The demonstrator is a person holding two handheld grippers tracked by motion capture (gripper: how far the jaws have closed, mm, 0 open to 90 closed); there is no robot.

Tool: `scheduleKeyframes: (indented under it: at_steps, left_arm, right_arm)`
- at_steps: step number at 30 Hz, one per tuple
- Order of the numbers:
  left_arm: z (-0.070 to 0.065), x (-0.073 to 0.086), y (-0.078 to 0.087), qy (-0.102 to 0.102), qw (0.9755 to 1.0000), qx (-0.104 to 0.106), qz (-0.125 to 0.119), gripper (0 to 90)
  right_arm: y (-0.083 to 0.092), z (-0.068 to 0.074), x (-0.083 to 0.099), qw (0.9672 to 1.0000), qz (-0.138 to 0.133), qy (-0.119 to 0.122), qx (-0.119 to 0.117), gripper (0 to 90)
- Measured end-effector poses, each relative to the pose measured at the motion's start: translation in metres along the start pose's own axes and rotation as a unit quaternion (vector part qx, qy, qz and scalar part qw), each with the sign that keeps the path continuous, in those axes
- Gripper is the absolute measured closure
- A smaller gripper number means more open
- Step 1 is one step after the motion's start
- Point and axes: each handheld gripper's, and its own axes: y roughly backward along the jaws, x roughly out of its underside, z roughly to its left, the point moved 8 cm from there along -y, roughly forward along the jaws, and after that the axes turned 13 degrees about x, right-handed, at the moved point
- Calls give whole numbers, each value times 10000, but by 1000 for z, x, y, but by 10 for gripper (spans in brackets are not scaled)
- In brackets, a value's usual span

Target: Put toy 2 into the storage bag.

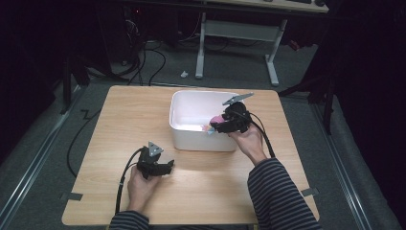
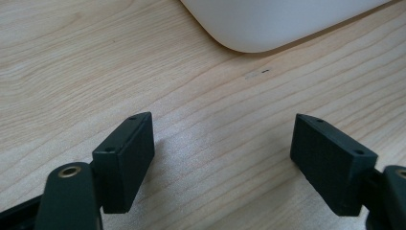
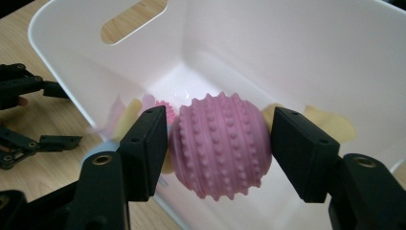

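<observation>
Here, pink spiky ball (image 3: 219,146) between right hand-held gripper (image 3: 219,153) jaws.

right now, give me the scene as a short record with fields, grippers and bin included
work in hand: pink spiky rubber ball held over the white plastic bin
right gripper: above the bin's near wall, ball between its jaws; the left pad touches it, a thin gap seems to show at the right pad
left gripper: jaws wide apart, nothing between them, low over the light wooden table
bin contents: pale yellow and pink items, too hidden to name
bin position: far half of the table
</observation>
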Motion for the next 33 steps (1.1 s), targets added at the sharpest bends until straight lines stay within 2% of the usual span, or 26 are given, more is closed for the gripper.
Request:
scheduleKeyframes:
  at_steps: [4,14,18,22,28,29,33]
  left_arm:
    - [0,0,0,1,10000,-3,-3,236]
    - [0,0,0,2,10000,-4,-3,237]
    - [0,0,0,2,10000,-4,-3,237]
    - [0,0,0,8,10000,-3,-4,237]
    - [0,0,0,2,10000,-7,-2,237]
    - [0,0,0,2,10000,-8,-2,237]
    - [0,0,0,10,10000,-4,-6,238]
  right_arm:
    - [3,0,-1,10000,-43,-51,-50,354]
    - [18,-12,6,9995,-260,-142,98,353]
    - [30,-20,13,9990,-340,-229,174,360]
    - [46,-31,24,9977,-481,-419,222,366]
    - [63,-43,37,9963,-602,-476,380,374]
    - [71,-46,43,9955,-669,-548,389,377]
    - [80,-52,56,9945,-690,-648,450,380]
